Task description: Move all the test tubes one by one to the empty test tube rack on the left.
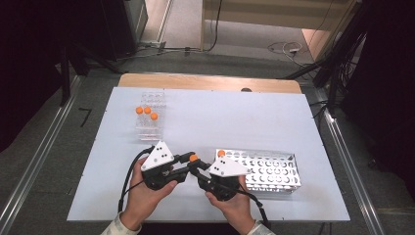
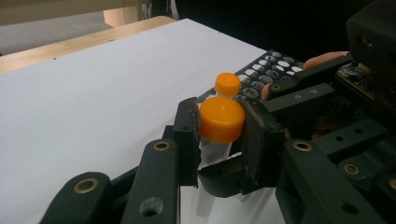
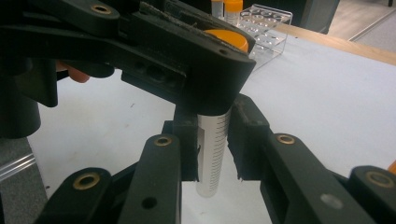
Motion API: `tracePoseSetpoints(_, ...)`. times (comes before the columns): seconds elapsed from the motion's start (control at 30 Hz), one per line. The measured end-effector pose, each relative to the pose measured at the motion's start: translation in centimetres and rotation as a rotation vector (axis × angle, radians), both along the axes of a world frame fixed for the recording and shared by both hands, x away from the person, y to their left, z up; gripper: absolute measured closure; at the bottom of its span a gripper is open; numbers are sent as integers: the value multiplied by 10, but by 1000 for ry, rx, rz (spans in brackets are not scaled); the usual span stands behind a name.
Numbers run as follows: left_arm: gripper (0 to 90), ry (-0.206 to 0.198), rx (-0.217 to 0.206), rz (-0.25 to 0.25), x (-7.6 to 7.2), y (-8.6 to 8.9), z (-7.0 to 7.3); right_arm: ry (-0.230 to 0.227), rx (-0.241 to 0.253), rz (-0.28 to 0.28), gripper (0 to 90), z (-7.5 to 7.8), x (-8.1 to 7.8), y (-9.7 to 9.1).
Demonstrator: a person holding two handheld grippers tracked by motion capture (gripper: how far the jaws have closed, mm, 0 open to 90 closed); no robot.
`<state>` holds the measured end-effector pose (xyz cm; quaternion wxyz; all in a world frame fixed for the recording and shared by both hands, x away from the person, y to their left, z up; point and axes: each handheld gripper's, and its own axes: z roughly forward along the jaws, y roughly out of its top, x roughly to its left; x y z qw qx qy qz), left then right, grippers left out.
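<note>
Between our two hands one orange-capped tube [image 2: 219, 122] is gripped by both tools at once: the left claw [image 2: 219, 140] is clenched on its orange cap [image 2: 221, 119], one black jaw on either side, while the right claw [image 3: 213, 154] is clamped on the clear graduated body lower down. In the right claw's own view the left claw's black frame lies across the top of the tube [image 3: 212, 154], so we see just a sliver of orange above it, and the tube's lower end is cut off behind the jaws' arms in the left view. From above, the tube [image 1: 194, 158] is little more than an orange dot between the two grey plates, held over the white desk [image 1: 235, 122] near its front edge; whether its tip touches the surface we cannot tell. Just beside the right claw [image 1: 199, 169] lies the metal rack [image 1: 271, 169], its grid of holes holding one orange-capped tube [image 1: 221, 153] at the near left corner; its left end is partly covered by the claw's plate. Well apart, toward the far left of the desk, stands a clear plastic rack [image 1: 150, 115] with three orange-capped tubes [image 1: 147, 113] upright in it, its walls hard to trace against the white.
</note>
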<state>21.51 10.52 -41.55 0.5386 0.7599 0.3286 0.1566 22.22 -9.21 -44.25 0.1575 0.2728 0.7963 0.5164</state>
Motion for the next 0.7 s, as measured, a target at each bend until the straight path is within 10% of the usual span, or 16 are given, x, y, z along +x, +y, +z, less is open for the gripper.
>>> tracePoseSetpoints(0.7, 704, 6, -71, 158, 19, 44, 10, -15, 35, 78, 207, 10, -22, -8)
